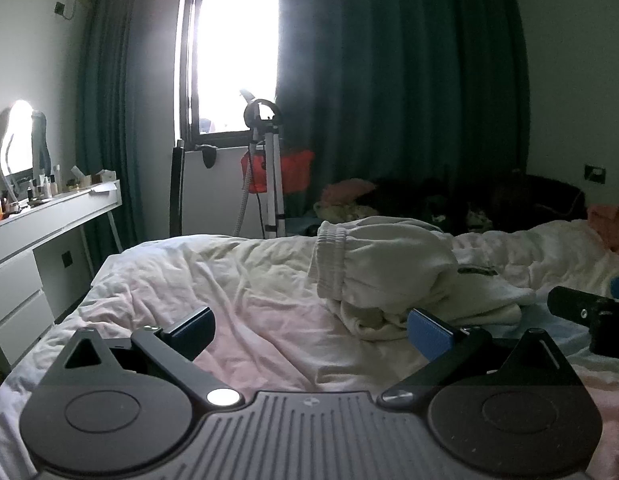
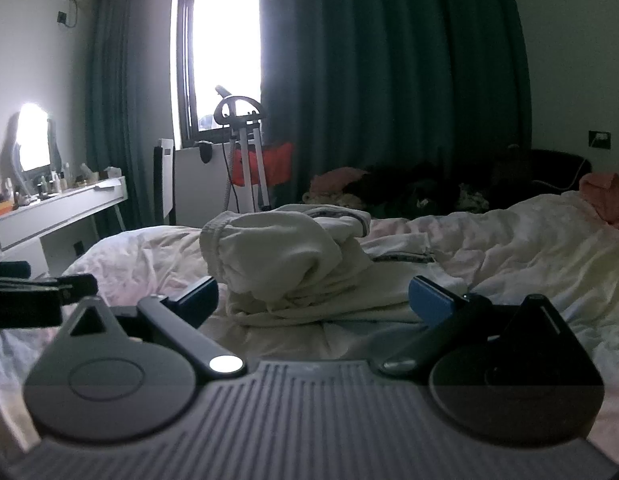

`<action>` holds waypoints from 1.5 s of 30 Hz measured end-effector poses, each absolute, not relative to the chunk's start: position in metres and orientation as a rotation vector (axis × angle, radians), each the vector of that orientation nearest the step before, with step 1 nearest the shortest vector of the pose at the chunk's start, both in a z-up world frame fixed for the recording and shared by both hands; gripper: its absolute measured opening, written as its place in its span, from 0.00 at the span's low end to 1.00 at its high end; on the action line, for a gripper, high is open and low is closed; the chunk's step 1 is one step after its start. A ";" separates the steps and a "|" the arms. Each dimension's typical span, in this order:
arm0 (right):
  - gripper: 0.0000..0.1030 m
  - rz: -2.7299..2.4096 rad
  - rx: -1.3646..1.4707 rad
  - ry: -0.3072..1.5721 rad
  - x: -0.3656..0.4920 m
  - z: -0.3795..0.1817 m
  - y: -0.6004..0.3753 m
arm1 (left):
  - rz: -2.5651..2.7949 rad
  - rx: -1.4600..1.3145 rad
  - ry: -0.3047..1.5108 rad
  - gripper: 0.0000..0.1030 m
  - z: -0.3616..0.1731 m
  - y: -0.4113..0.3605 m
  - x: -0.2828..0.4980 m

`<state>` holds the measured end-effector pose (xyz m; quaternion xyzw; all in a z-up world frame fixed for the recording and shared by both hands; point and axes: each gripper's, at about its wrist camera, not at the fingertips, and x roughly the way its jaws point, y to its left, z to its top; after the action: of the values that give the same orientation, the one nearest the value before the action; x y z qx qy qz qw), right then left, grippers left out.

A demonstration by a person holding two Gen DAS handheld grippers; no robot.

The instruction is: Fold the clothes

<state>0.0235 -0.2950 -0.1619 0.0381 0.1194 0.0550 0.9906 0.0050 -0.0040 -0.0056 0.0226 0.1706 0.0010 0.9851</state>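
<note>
Garment: a cream-white sweatshirt (image 1: 389,272) lies crumpled in a heap on the bed (image 1: 229,280), with a ribbed cuff (image 1: 329,260) standing up at its left side and a flatter part spreading to the right; a dark printed strip shows on that flat part.
Left gripper (image 1: 309,330): fingers spread wide, nothing between them, held low over the quilt. Its blue right finger pad (image 1: 429,334) sits just in front of the heap's near lower edge; I cannot tell whether it touches the cloth. The left finger is well clear of the garment, over bare quilt.
Right gripper (image 2: 313,298): fingers also wide apart and holding nothing. From its own camera the sweatshirt (image 2: 285,256) rises beyond and between the two fingers, its near folds low between the tips; the right finger pad (image 2: 431,300) overlaps the flat spread of cloth, contact not clear.
Gripper positions: the right gripper appears at the right edge of the left wrist view, the left at the left edge of the right wrist view; the garment lies ahead of both.
Bed: rumpled white-and-pink quilt; dark and pink clothes piled at the far side.
Room: bright window (image 1: 233,48), dark green curtains (image 1: 409,80), white tabletop (image 1: 57,204) with bottles at left.
</note>
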 end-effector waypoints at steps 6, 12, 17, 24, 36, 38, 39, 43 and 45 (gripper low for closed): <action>1.00 0.111 0.070 0.244 0.025 -0.161 -0.293 | 0.000 0.040 0.344 1.00 -0.006 -0.001 0.005; 1.00 0.111 0.067 0.247 0.025 -0.160 -0.292 | -0.002 0.041 0.342 1.00 -0.006 0.000 0.005; 1.00 0.110 0.065 0.248 0.025 -0.163 -0.292 | -0.005 0.046 0.342 1.00 -0.007 0.000 0.005; 1.00 0.129 0.094 0.253 0.025 -0.162 -0.295 | -0.008 0.035 0.342 1.00 -0.008 0.000 0.011; 0.93 0.224 0.093 0.399 0.093 -0.156 -0.282 | 0.124 -0.068 0.451 1.00 0.014 0.050 0.113; 0.91 0.244 0.078 0.425 0.113 -0.151 -0.274 | 0.136 -0.086 0.454 1.00 0.002 0.062 0.121; 0.87 0.256 0.066 0.437 0.131 -0.146 -0.266 | 0.140 -0.094 0.454 1.00 -0.004 0.069 0.123; 0.75 0.308 0.036 0.497 0.224 -0.122 -0.223 | 0.148 -0.175 0.499 1.00 -0.030 0.096 0.136; 0.74 0.320 0.008 0.526 0.274 -0.115 -0.196 | 0.156 -0.211 0.516 1.00 -0.039 0.108 0.145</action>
<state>0.2742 -0.1958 -0.1149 0.0037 0.2587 0.1573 0.9531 0.1447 0.1083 -0.0391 -0.1039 0.2544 0.0771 0.9584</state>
